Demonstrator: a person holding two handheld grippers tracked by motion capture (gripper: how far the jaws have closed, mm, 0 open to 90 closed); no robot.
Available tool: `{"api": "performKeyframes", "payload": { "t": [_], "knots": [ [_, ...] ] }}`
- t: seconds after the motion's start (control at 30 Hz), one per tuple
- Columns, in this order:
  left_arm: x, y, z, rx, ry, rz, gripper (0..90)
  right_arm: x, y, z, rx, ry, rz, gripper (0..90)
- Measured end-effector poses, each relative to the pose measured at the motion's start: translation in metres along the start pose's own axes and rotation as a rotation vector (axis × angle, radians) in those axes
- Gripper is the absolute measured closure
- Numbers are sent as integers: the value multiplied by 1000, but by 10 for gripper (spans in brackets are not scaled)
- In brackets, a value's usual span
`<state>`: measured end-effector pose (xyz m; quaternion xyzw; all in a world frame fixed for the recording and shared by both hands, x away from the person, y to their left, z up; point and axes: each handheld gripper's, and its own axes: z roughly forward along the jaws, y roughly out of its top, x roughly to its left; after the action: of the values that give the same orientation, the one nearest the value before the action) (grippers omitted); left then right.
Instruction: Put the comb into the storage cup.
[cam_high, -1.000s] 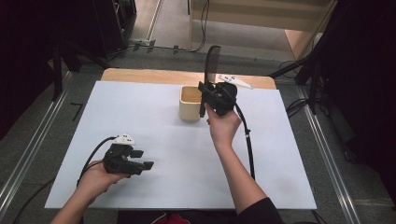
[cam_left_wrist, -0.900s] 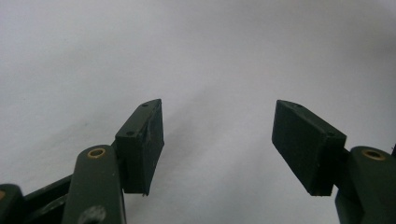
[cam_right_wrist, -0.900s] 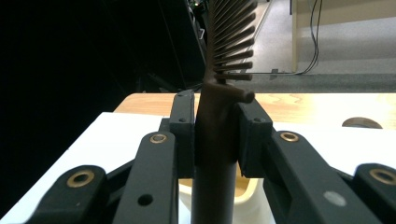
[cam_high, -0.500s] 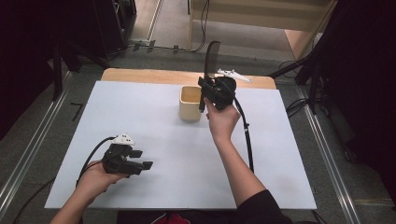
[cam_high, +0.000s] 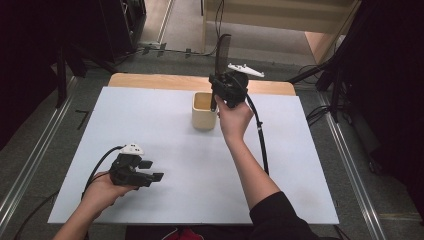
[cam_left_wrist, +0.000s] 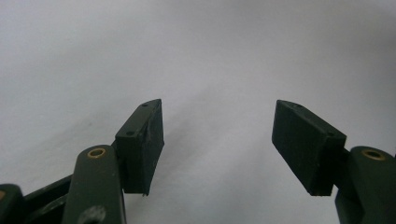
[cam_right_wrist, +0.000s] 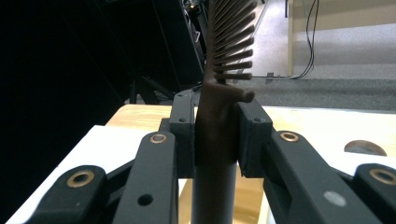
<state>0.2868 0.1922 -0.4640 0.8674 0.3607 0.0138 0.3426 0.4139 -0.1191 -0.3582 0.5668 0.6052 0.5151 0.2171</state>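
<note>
The right gripper (cam_right_wrist: 215, 140) clamps an upright dark brown comb (cam_right_wrist: 219, 116) by its round handle, teeth fanning sideways; the left gripper (cam_left_wrist: 219, 144) rests open-jawed.

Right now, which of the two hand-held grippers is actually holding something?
The right hand-held gripper, raised over the cream cup, clamps a dark brown plastic comb; the left hand-held gripper is open.

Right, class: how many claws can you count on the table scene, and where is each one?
2. The left claw rests open near the front left of the white table. The right claw is raised over the cream cup, clamped on a dark comb.
</note>
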Motion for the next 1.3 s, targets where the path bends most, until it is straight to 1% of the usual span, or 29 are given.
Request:
{"api": "performKeyframes", "payload": {
  "t": [0.1,0.23,0.37,0.4,0.53,0.67,0.77,0.93,0.97,1.17,1.27,1.3],
  "knots": [
    [0,0,0,0,1,-1,351,0,4,4,0,0,-3,699],
    [0,0,0,-2,-1,-1,352,2,9,11,-3,-11,-10,698],
    [1,0,0,-3,-1,-1,352,3,12,17,0,-22,-25,699],
    [1,0,0,-2,-1,-1,351,3,12,19,-1,-28,-38,699],
    [1,0,0,-4,-3,-1,352,4,13,24,-1,-38,-47,699],
    [1,0,0,-3,-3,-1,352,4,11,30,3,-48,-41,699],
    [1,0,0,-5,-2,-1,352,3,9,34,1,-61,-46,699],
    [2,0,0,-4,-8,-1,351,2,7,40,-16,-80,-43,699],
    [2,-1,0,-3,-8,0,352,2,6,41,-21,-87,-51,698],
    [2,0,1,-8,-12,-2,352,5,2,46,-35,-110,-60,698],
    [1,0,1,-10,-11,-3,352,6,0,49,-38,-127,-81,698],
    [1,0,1,-9,-10,-4,352,6,0,49,-38,-127,-81,698]
  ]
}}
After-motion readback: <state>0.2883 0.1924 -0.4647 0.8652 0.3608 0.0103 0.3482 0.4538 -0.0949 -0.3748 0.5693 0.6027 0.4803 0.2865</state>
